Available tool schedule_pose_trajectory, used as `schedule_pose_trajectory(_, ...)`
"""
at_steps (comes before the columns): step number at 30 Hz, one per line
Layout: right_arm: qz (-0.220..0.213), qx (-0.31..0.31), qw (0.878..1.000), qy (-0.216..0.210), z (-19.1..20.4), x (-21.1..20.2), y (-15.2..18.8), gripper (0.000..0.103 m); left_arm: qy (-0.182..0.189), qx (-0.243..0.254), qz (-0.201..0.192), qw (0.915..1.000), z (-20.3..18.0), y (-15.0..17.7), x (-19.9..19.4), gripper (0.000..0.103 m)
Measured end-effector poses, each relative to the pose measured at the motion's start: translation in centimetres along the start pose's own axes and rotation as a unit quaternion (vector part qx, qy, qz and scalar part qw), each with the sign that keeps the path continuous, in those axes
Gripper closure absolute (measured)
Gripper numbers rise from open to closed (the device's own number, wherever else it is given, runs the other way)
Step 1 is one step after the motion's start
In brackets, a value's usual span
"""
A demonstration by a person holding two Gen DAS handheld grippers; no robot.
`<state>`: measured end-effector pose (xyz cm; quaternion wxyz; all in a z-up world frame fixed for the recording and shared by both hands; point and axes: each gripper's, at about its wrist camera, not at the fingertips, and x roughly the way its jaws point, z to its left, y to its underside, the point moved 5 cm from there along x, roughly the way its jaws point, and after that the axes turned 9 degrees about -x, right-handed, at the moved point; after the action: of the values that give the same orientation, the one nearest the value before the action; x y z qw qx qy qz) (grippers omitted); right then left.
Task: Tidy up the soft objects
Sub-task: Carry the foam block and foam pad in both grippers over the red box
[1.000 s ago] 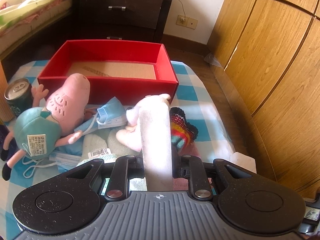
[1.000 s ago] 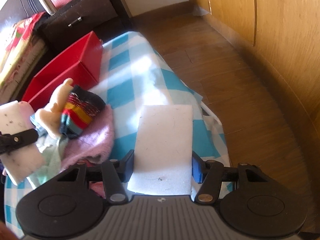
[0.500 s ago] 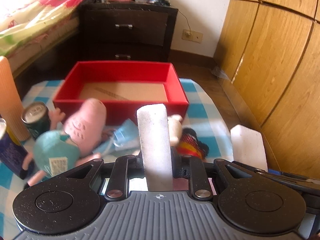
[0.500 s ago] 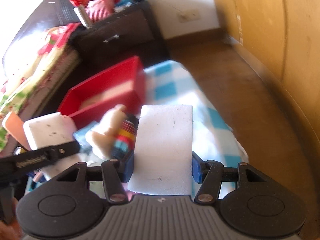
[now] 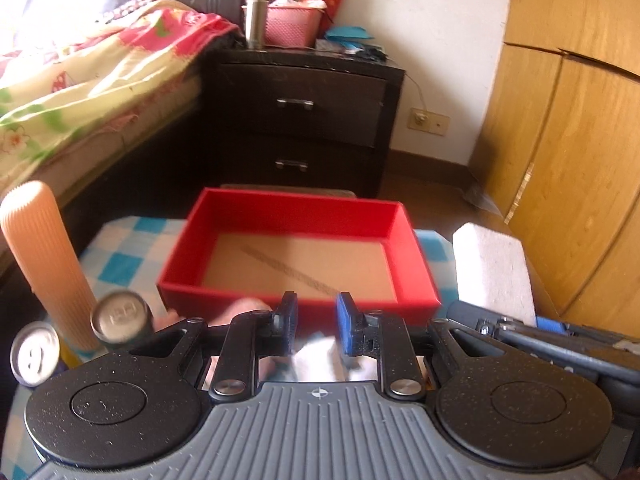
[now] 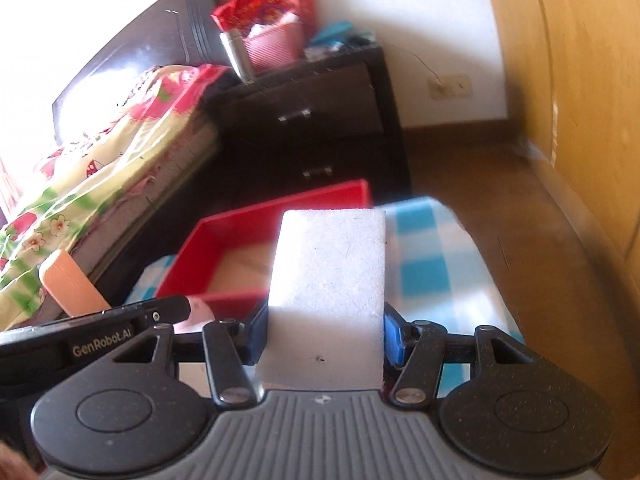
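Checked blue-and-white cloth covers the tabletop (image 5: pixel 132 248), where the red box (image 5: pixel 298 258) sits empty. Right hand-held gripper (image 6: pixel 325 328) pinches a white sponge (image 6: pixel 326 280) short of the box; left hand-held gripper (image 5: pixel 316 322) is slightly spread, empty. Releasing early could drop the sponge outside.

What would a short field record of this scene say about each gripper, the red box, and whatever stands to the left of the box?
left gripper: open, nothing seen between its pads
right gripper: shut on a white foam block
red box: on the blue checked cloth; no item seen inside
left of box: ribbed orange cylinder, upright; near can and far-left can beside its base
foam block position: right of the box in the left wrist view
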<state>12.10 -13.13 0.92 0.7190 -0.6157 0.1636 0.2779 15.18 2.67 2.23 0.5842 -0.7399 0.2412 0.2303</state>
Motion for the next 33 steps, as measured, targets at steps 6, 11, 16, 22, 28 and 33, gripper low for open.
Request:
schedule_pose_trajectory(6, 0.002, 0.002, 1.0, -0.008, 0.6, 4.8, -3.2, 0.069, -0.019, -0.023, -0.007, 0.9995, 1.6, -3.2, 3.6, 0.082)
schedule_pose_trajectory(11, 0.008, -0.008, 1.0, -0.004, 0.8, 8.4, -4.8, 0.07, -0.016, -0.042, 0.021, 0.9988, 3.3, -4.6, 5.6, 0.081)
schedule_pose_trajectory(16, 0.019, 0.002, 1.0, -0.007, 0.3, 10.1, -5.0, 0.069, 0.001, -0.063, 0.118, 0.991, 5.7, 1.4, 2.7, 0.056)
schedule_pose_trajectory(22, 0.042, -0.015, 0.999, -0.013, 1.2, 10.9, -3.8, 0.07, -0.022, -0.085, 0.158, 0.9835, 4.5, 5.0, 4.6, 0.044)
schedule_pose_trajectory(28, 0.047, -0.014, 0.999, -0.018, 0.9, 9.9, -3.2, 0.069, -0.014, -0.084, 0.168, 0.9822, 3.6, 5.4, 4.6, 0.08)
schedule_pose_trajectory(33, 0.038, -0.008, 0.999, -0.024, 0.4, 9.3, -3.8, 0.069, -0.008, -0.078, 0.117, 0.9901, 3.2, 2.8, 2.0, 0.08)
